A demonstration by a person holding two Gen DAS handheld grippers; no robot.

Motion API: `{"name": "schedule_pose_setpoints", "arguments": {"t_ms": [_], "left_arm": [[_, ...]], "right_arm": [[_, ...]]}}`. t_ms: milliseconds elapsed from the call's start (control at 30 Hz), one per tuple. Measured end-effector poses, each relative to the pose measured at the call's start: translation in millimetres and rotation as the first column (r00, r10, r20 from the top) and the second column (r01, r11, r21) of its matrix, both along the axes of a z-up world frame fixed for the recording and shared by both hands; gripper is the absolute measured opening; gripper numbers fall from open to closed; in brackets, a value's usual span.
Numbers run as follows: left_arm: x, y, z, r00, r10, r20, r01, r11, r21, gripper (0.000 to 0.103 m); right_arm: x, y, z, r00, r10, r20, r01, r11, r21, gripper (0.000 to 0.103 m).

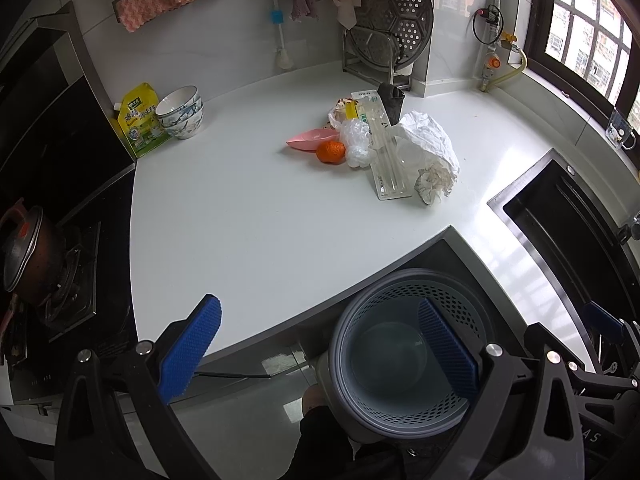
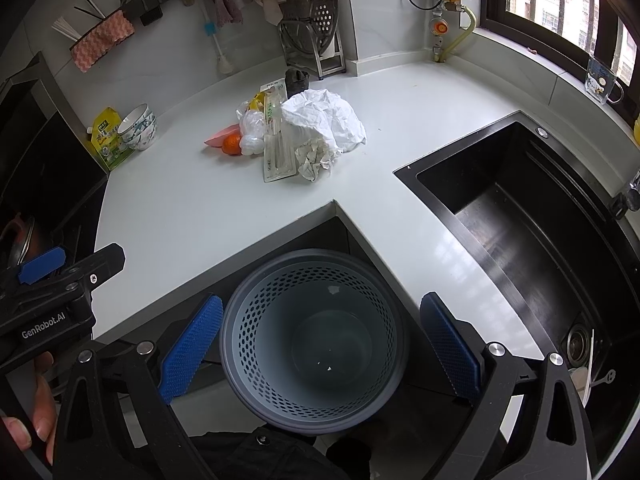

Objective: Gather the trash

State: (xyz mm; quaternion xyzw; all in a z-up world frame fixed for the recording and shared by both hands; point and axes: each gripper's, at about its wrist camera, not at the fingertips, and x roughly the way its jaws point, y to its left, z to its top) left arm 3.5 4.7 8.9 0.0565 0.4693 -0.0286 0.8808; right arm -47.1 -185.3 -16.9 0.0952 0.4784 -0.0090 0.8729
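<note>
A pile of trash lies on the white counter: crumpled white paper, a long clear plastic package, a balled tissue, a clear plastic bag, an orange and a pink scoop-like piece. The same paper and orange show in the right wrist view. A grey perforated waste basket stands below the counter's corner, holding only tiny scraps. My right gripper hangs open above it. My left gripper is open too, its right finger over the basket.
A black sink is set into the counter on the right. Stacked bowls and a yellow pouch stand at the back left beside a stove with a pot. A steamer rack leans at the back wall.
</note>
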Motion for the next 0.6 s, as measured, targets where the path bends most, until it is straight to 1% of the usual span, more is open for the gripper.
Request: {"name": "schedule_pose_setpoints", "arguments": {"t_ms": [600], "left_arm": [[-1.4,-4.7,-1.1,1.000,-0.002,0.000,0.002,1.000,0.007,0.097]], "right_arm": [[0.2,-6.7,0.0,1.000,-0.002,0.003,0.002,1.000,0.012,0.095]]}}
